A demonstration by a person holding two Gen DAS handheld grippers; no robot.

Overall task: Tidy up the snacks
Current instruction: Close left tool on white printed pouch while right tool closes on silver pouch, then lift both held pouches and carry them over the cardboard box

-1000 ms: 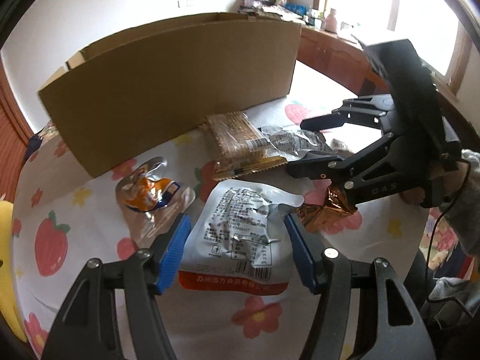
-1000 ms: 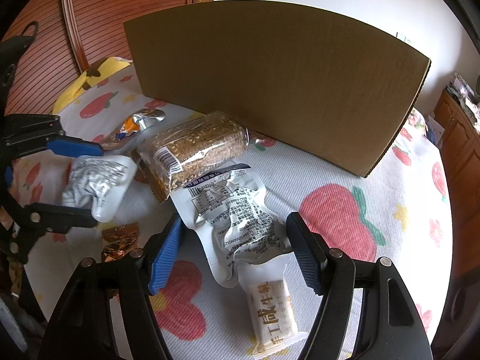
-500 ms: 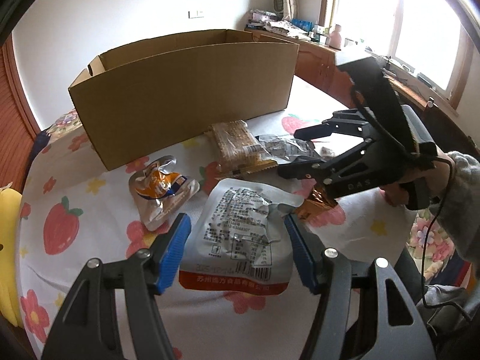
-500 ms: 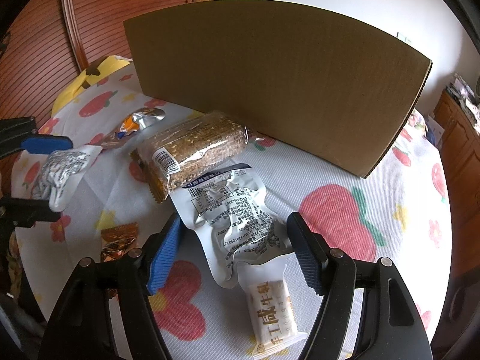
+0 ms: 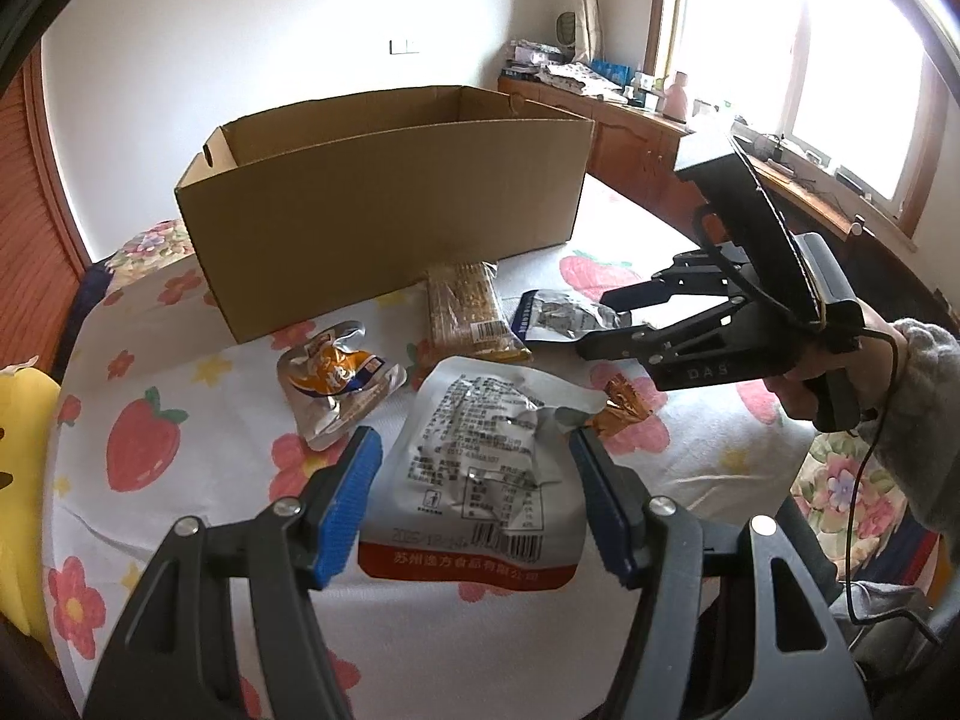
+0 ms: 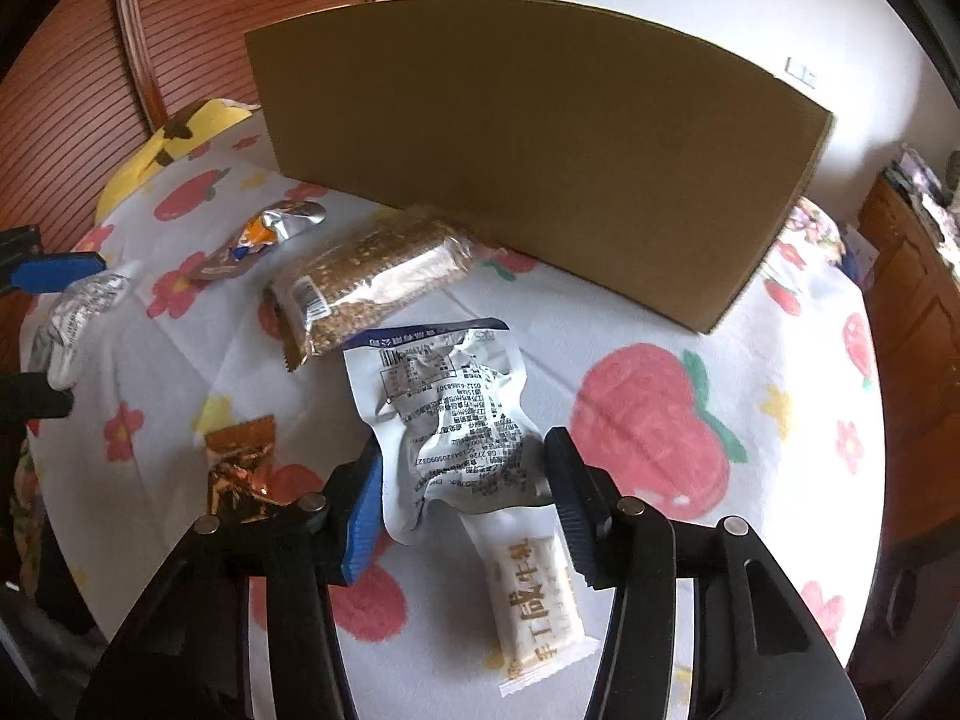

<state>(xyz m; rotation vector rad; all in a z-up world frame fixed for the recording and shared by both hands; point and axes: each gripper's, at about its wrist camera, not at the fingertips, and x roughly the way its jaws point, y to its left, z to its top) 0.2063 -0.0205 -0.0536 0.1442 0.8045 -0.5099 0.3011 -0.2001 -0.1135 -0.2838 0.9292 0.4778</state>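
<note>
Behind scattered snacks, open cardboard box

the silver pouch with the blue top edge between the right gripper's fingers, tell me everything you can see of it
The silver pouch is crinkled foil-like plastic with a dark blue band along its far edge and black printed text plus a barcode. It lies flat on the strawberry tablecloth, its near end overlapping a white nougat bar. The right gripper has just been closing; both pads meet its lower edges.

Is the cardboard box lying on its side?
No, the cardboard box stands upright on the tablecloth with its open top facing up.
</note>
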